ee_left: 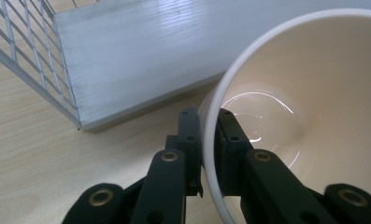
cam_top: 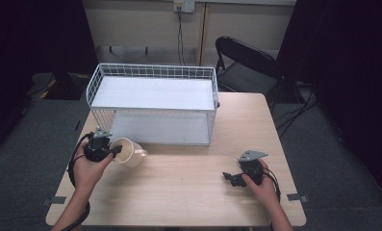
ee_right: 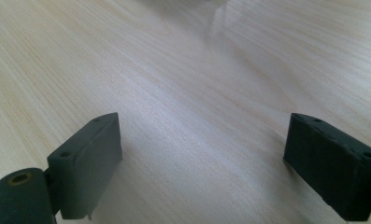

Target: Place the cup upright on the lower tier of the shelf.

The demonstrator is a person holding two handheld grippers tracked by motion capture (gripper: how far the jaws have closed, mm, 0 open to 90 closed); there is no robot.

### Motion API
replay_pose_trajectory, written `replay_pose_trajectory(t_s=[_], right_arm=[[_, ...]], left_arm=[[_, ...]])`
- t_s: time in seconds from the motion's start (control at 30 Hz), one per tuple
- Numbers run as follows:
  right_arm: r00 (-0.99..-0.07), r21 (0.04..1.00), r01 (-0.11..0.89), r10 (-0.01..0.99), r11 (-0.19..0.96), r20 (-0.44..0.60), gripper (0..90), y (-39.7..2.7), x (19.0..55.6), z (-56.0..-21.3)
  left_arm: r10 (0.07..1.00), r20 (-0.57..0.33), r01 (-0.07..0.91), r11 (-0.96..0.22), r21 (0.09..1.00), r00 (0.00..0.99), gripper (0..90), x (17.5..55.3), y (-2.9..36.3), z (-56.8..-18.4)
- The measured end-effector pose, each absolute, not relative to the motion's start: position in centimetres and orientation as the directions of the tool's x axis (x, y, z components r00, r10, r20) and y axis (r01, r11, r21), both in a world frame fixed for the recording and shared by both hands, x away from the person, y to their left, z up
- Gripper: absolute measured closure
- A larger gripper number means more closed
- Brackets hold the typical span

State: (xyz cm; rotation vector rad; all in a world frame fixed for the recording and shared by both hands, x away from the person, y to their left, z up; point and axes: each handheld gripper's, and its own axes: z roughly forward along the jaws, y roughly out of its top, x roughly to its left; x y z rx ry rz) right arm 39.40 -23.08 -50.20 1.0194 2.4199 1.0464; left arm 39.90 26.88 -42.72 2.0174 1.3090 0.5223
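Near the front left of the pale wooden bench [cam_top: 188, 183], just before the white wire basket with its flat white shelf boards [cam_top: 152, 103], my left tongs [ee_left: 209, 135] are clamped on the rim of a cream glazed ceramic mug [cam_top: 128, 152], one jaw inside, one outside. The mug is tipped on its side, handle pointing away from my hand. I judge it stiff, smooth and slippery, breakable if dropped, and fairly heavy for a thin rim pinch; the handle might hold surer. My right tongs [ee_right: 202, 154] rest apart over bare wood grain.

wire basket [cam_top: 152, 103] blocking far side, near table [cam_top: 188, 192] open
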Motion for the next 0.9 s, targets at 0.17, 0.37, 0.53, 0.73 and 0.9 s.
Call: replay_pose_trajectory(t_s=[0.17,0.37,0.53,0.73,0.9], right_arm=[[-0.697,0.730,0.488,0.717,0.479,-0.005,10.5,-23.1,39.4,-50.2],[-0.697,0.730,0.488,0.717,0.479,-0.005,10.5,-23.1,39.4,-50.2],[-0.697,0.730,0.488,0.717,0.479,-0.005,10.5,-23.1,39.4,-50.2],[-0.697,0.730,0.488,0.717,0.479,-0.004,10.5,-23.1,39.4,-50.2],[-0.697,0.730,0.488,0.717,0.479,-0.004,10.5,-23.1,39.4,-50.2]], left_arm=[[0.907,-0.015,0.616,-0.274,0.739,0.421,82.8,40.1,26.5,-42.9],[0.914,0.000,0.588,-0.261,0.766,0.406,82.8,40.4,26.0,-43.1],[0.923,0.009,0.559,-0.241,0.793,0.385,82.9,40.6,25.8,-43.1],[0.934,-0.005,0.549,-0.205,0.810,0.356,82.8,41.1,25.3,-43.2],[0.940,-0.004,0.537,-0.192,0.822,0.342,82.9,41.5,25.0,-43.6]])
